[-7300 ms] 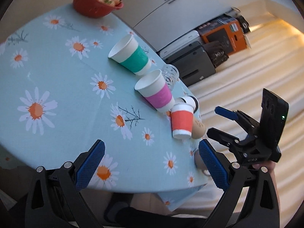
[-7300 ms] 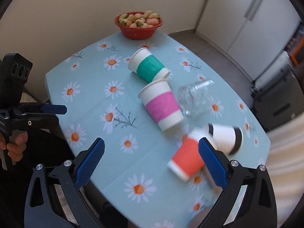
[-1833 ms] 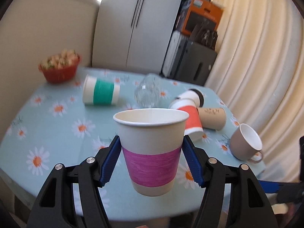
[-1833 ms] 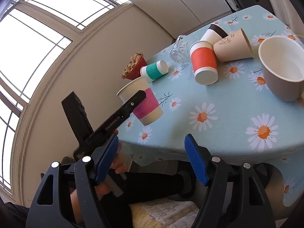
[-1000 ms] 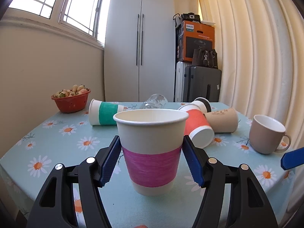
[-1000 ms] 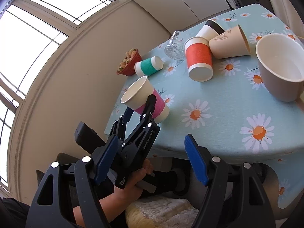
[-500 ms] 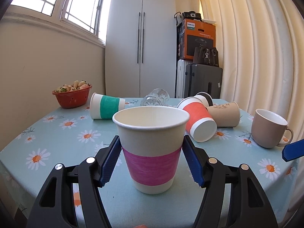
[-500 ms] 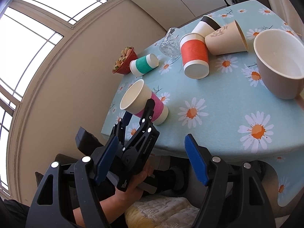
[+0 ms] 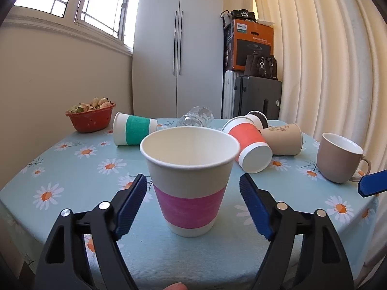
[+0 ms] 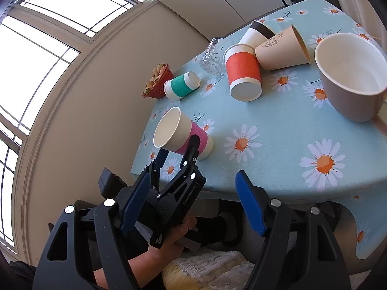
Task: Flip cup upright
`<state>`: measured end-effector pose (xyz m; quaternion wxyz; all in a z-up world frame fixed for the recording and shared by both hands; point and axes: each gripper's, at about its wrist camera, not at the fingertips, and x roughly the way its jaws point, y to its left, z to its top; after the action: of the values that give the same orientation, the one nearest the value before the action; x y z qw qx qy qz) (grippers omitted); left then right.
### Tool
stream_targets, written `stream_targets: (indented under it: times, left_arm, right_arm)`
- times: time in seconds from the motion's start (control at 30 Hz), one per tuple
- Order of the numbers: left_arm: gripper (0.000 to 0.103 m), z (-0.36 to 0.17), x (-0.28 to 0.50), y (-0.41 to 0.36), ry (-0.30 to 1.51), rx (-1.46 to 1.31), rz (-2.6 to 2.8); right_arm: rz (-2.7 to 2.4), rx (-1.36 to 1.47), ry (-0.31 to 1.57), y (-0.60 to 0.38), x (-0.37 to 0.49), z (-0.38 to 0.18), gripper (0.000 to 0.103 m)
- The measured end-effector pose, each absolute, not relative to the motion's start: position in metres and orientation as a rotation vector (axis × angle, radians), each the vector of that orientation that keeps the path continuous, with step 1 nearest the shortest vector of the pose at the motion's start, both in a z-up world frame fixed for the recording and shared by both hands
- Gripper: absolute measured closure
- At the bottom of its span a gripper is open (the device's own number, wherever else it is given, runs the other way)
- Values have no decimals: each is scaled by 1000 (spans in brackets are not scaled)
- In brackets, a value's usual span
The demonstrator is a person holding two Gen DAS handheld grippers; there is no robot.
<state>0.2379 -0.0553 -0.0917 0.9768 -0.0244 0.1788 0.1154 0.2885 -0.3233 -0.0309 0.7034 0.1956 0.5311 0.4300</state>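
A paper cup with a pink band stands upright on the daisy tablecloth near its front edge. My left gripper is open, its blue pads apart from the cup on both sides. The right wrist view shows the same cup with the left gripper straddling it. My right gripper is open and empty, below the table's edge. Its blue fingertip shows at the right of the left wrist view.
Lying on their sides behind are a green-banded cup, a glass, an orange-banded cup, a black-banded cup and a tan cup. A taupe mug stands upright at right. A red bowl of fruit sits far left.
The left gripper lowered the pink-banded cup onto the table and then opened, letting it go. The right gripper has stayed open and nearly still.
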Motion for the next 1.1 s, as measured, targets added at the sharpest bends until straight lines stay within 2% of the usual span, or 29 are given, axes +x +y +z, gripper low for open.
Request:
stream_targets:
  times: [0.2, 0.3, 0.47, 0.9, 1.1]
  left_arm:
    - [24, -81, 234, -54, 352, -42, 238]
    - [15, -70, 227, -52, 329, -43, 238]
    - [14, -54, 215, -49, 305, -56, 224]
    - [14, -7, 145, -33, 295, -41, 115]
    - [11, 8, 106, -25, 300, 21, 74]
  right_arm:
    - [956, 453, 1171, -327, 287, -29, 30]
    - [966, 473, 1168, -330, 286, -28, 30]
    - [952, 470, 1136, -333, 280, -23, 26]
    - [803, 242, 880, -329, 236, 11, 17]
    - [694, 101, 751, -324, 205, 21, 14]
